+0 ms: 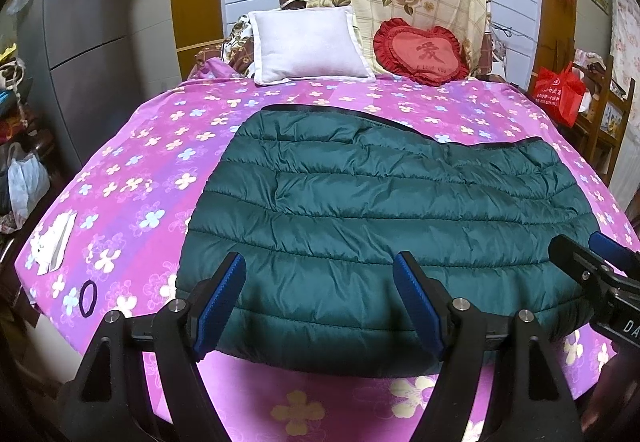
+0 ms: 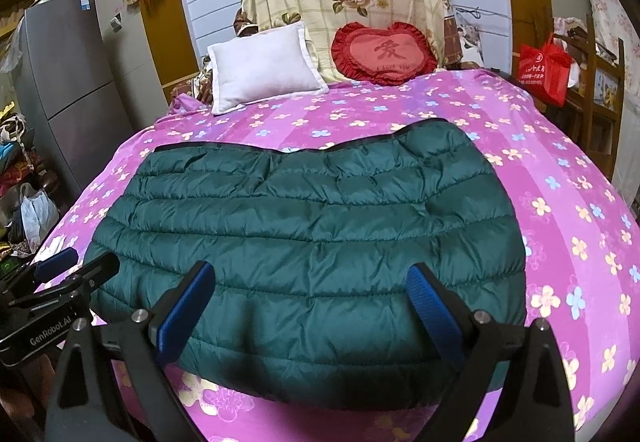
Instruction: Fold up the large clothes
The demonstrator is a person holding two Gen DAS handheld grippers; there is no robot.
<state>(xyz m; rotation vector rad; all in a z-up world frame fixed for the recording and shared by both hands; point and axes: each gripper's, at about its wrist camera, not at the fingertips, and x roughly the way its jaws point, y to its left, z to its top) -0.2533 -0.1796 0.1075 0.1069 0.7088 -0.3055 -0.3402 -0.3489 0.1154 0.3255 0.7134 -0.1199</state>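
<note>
A dark green quilted down jacket (image 1: 380, 226) lies folded flat on the bed with the pink flowered sheet (image 1: 132, 177); it also shows in the right wrist view (image 2: 312, 242). My left gripper (image 1: 320, 290) is open and empty, its blue-padded fingers spread over the jacket's near left edge. My right gripper (image 2: 312, 298) is open and empty over the jacket's near edge. The right gripper shows at the right edge of the left wrist view (image 1: 592, 254). The left gripper shows at the left edge of the right wrist view (image 2: 76, 262).
A white pillow (image 1: 308, 41) and a red heart cushion (image 1: 424, 53) lie at the head of the bed. White folded paper (image 1: 56, 242) and a dark hair tie (image 1: 88, 298) lie on the sheet at left. A grey fridge (image 1: 80, 41) stands left, a red bag (image 1: 560, 89) right.
</note>
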